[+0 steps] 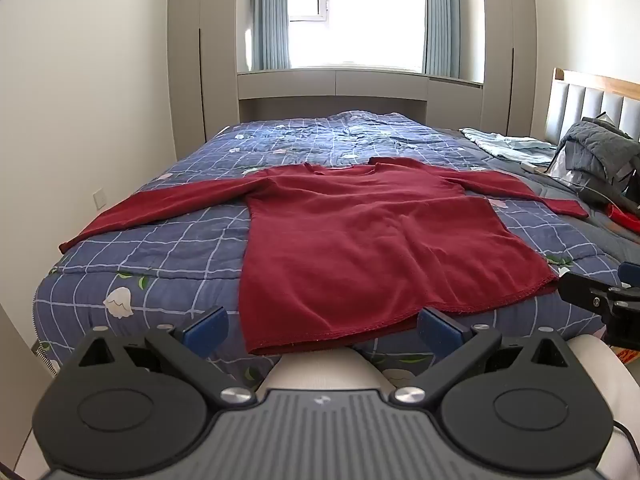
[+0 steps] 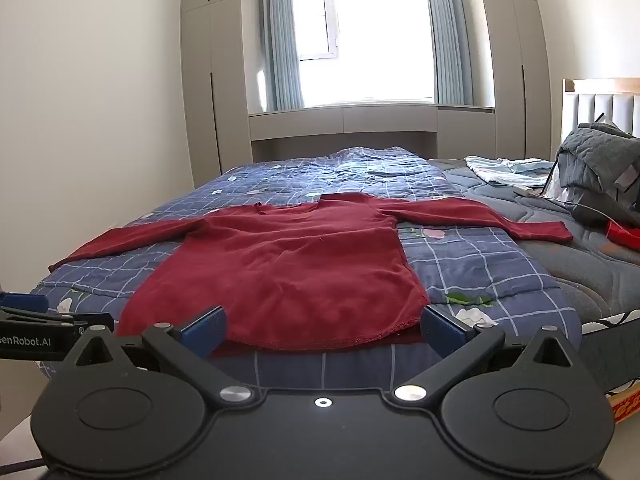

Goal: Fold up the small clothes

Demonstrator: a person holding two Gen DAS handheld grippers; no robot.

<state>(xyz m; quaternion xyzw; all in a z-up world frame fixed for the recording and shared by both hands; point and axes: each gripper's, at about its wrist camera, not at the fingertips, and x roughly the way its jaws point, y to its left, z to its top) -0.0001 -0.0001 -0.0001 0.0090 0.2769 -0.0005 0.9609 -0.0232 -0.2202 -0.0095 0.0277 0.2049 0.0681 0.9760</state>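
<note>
A dark red long-sleeved top (image 1: pixel 372 240) (image 2: pixel 280 268) lies flat on the bed, front up, both sleeves spread out to the sides, its hem hanging at the near edge. My left gripper (image 1: pixel 322 330) stands open just short of the hem, nothing between its blue pads. My right gripper (image 2: pixel 322 330) is also open in front of the hem, with nothing between its pads. The right gripper's fingers (image 1: pixel 592 296) show at the right edge of the left wrist view, and the left gripper's fingers (image 2: pixel 48 320) at the left edge of the right wrist view.
The bed carries a blue checked quilt (image 1: pixel 168 252) (image 2: pixel 480 264). At the right by the headboard lie a grey padded jacket (image 1: pixel 596 152) (image 2: pixel 596 160), a light blue cloth (image 2: pixel 508 168), a cable and a red object (image 2: pixel 624 234). Wardrobes and a window stand behind.
</note>
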